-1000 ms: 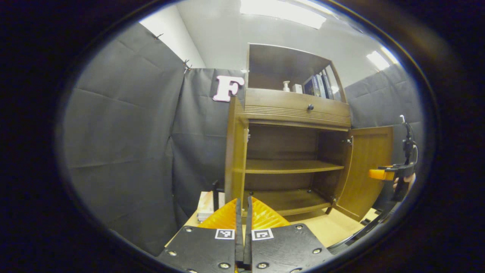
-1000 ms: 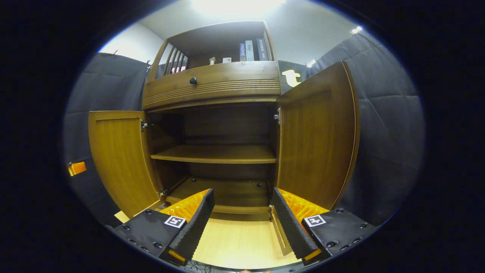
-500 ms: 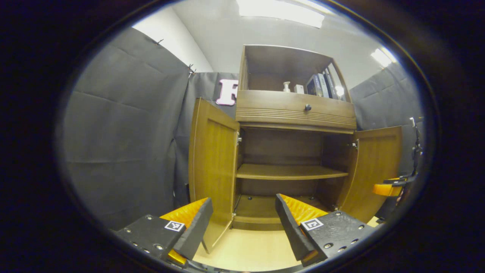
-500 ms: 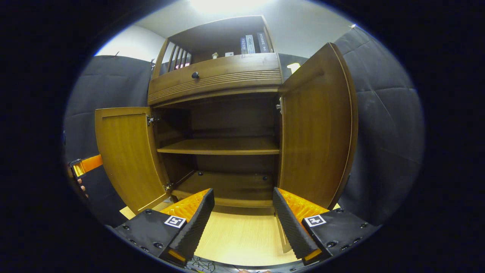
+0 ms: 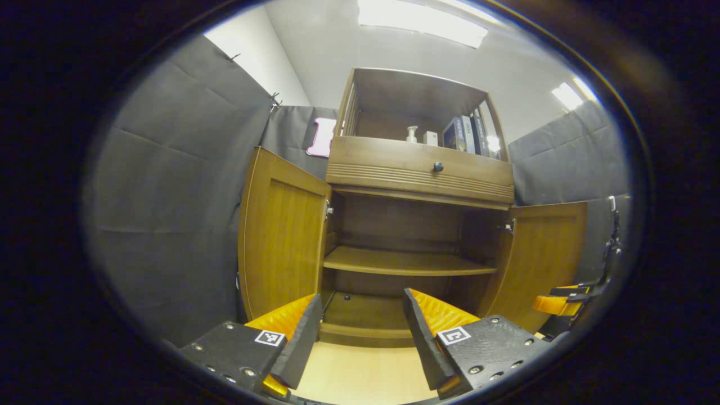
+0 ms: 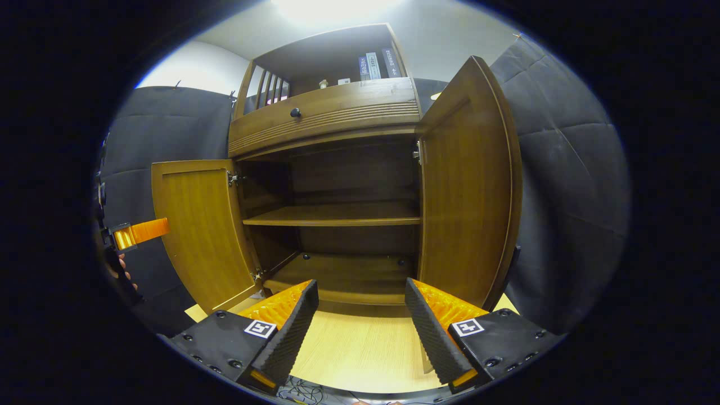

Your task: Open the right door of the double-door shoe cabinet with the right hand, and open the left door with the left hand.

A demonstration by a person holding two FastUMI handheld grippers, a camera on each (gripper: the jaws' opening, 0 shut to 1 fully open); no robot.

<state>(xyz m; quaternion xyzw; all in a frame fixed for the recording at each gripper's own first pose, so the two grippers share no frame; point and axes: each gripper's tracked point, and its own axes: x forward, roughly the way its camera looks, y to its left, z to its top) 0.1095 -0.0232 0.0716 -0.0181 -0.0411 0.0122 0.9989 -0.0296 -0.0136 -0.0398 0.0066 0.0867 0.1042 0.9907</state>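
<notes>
Cabinet (image 6: 332, 112): left door (image 5: 278, 236) and right door (image 6: 467, 191) swung open; left gripper (image 5: 360, 337) and right gripper (image 6: 360, 332) spread, holding nothing

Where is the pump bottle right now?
In the left gripper view, the pump bottle stands in the cabinet's open top compartment, just left of a small white box and the books, above the drawer knob.

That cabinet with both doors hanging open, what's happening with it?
A person is working a wooden shoe cabinet with a two-finger tool in each hand. Both doors stand open: the left door and the right door are swung out, showing bare shelves inside. The left tool and right tool are both open, holding nothing, in front of the cabinet.
</notes>
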